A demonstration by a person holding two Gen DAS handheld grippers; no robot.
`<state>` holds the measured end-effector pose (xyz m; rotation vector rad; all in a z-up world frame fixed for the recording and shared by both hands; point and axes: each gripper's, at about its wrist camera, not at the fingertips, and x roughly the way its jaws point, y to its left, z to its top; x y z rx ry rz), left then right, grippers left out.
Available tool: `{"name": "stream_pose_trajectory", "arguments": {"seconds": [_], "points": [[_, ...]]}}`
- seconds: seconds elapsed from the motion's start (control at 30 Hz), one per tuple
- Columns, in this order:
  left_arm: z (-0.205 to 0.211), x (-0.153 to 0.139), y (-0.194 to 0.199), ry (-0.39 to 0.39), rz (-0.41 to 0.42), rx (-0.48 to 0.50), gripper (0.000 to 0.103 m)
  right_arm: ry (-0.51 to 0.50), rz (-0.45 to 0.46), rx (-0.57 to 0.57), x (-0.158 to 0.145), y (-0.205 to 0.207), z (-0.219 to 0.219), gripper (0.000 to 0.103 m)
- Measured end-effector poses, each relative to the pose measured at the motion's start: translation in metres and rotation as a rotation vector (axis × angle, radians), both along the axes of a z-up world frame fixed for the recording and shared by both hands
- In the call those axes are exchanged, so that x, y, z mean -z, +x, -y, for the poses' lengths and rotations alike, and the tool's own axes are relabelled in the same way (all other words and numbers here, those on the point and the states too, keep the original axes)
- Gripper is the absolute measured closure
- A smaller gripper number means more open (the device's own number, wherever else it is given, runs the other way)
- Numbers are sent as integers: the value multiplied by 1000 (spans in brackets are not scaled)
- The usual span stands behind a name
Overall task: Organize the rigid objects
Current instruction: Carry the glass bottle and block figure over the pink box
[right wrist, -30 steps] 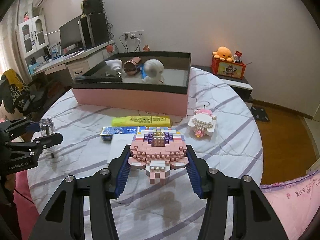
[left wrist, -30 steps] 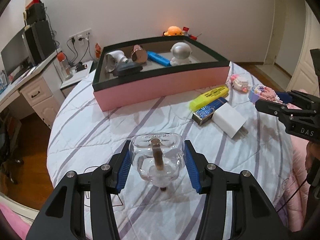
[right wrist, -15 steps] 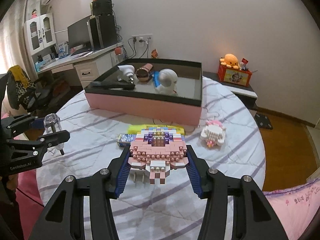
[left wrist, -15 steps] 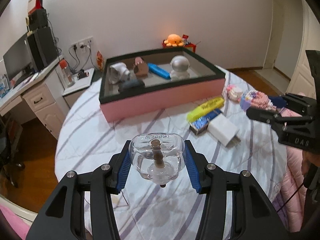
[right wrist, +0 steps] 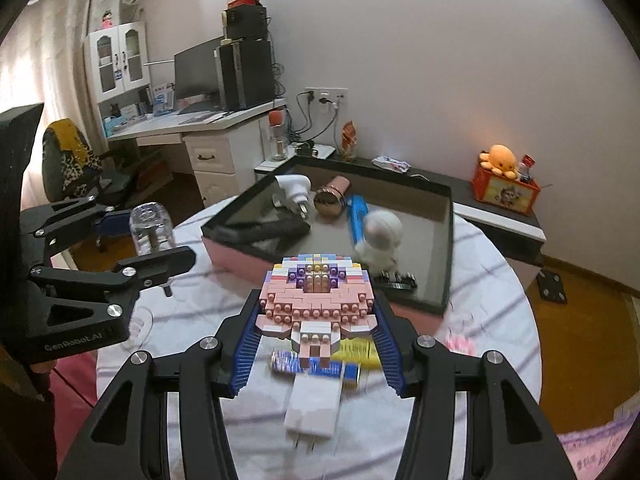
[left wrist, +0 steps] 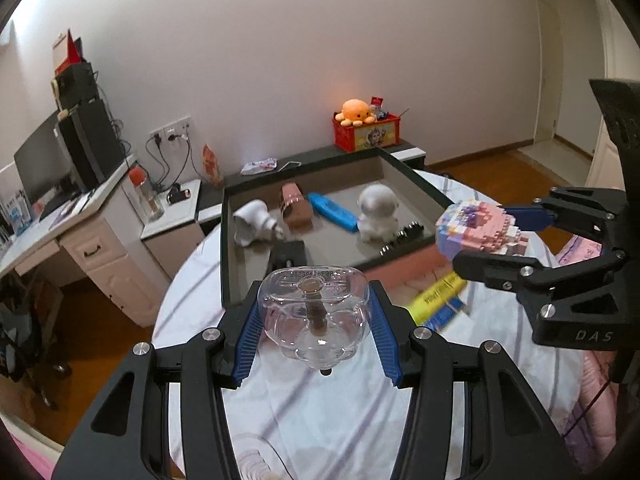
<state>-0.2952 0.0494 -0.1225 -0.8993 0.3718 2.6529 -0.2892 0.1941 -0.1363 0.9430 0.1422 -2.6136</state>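
Both loads carried above the round table point(right wrist: 500, 280), short of the box point(left wrist: 416, 184) that sits toward the table's far edge. Box ahead of both tools, long axis running across the view, near pink wall facing them.

Left gripper point(left wrist: 314, 326): partly open, blue pads pressed on either side of a clear glass bottle point(left wrist: 313, 312), held off the cloth, nearest the box's near-left corner. Right gripper point(right wrist: 316, 332): likewise partly open, clamped on a pink brick figure point(right wrist: 316, 300), nearest the near-right corner; seen from the left view, figure overlaps the box's right near rim.

Inside the box already: white plug point(left wrist: 256, 224), copper cylinder point(left wrist: 294, 210), blue stick point(left wrist: 334, 212), white astronaut figure point(left wrist: 378, 216), dark flat item along the near wall.

Left on the cloth near the table's near edge: yellow highlighter point(left wrist: 436, 300), blue pack point(right wrist: 312, 366), white charger point(right wrist: 314, 410), small pink brick toy, blurred.

Likely next: forward over the near wall, then down. Neither gripper clearly closer.
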Motion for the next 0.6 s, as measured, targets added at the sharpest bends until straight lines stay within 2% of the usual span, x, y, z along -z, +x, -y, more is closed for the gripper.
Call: {"name": "stream_pose_trajectory", "arguments": {"seconds": [0.2, 0.43, 0.6], "points": [[4, -7, -46, 24, 26, 20, 52, 3, 19, -30, -3, -41, 3, 50], [2, 4, -97, 59, 97, 31, 52, 14, 67, -37, 3, -96, 5, 50], [-18, 19, -133, 27, 145, 48, 52, 10, 96, 1, 10, -133, -5, 50]]}}
